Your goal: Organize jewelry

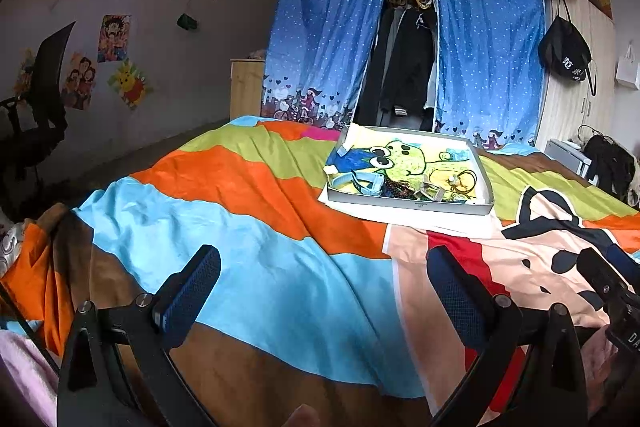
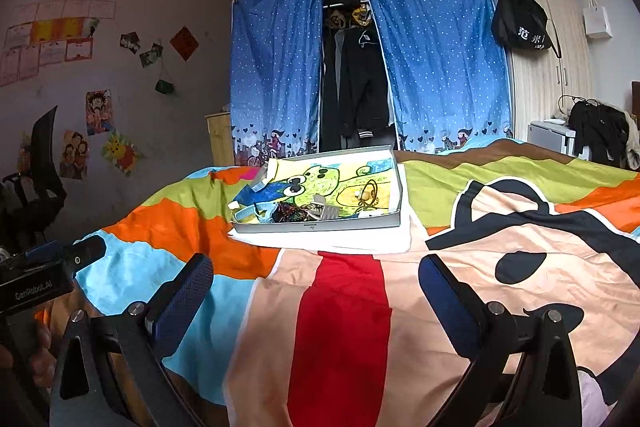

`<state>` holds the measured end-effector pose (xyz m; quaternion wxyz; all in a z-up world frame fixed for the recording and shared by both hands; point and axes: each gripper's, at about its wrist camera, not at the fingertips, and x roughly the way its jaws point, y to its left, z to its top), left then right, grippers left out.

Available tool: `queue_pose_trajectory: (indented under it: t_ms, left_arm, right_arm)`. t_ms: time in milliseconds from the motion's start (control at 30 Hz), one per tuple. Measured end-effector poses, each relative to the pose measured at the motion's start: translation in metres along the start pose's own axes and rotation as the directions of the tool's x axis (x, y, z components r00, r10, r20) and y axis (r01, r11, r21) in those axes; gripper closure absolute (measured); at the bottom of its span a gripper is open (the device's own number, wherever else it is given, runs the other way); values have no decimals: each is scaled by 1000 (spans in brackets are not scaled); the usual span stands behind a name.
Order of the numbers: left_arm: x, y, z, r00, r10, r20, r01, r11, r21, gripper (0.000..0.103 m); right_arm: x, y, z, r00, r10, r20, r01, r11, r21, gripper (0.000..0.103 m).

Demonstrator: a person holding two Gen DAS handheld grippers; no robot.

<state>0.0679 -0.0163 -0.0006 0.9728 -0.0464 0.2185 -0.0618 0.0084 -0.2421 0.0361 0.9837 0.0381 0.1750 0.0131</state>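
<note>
Nearest, the left gripper point(image 1: 324, 291) and right gripper point(image 2: 316, 291) hover with fingers apart, empty, over the striped bedspread point(image 1: 256, 267). Ahead, well apart, the tray point(image 2: 320, 227) holds tangled jewelry point(image 2: 296, 213), probably bracelets, heaped along its near edge.

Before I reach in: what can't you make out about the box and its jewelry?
- Jewelry pile: too small and tangled in both wrist views to count or name pieces.
- Near inside of the box: hidden by its front wall.
- White sheet under the box: mostly covered.
- Both grippers, left, right: open, holding nothing.
</note>
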Motion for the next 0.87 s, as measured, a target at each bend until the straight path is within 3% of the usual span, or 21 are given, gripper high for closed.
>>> queue_pose_trajectory:
  t_ms: [867]
  left_arm:
    - [3,-1,-5,1000,10,-15,-9,999,30,2]
  right_arm:
    - [0,0,0,1000,0,-3,0,1000,-1,0]
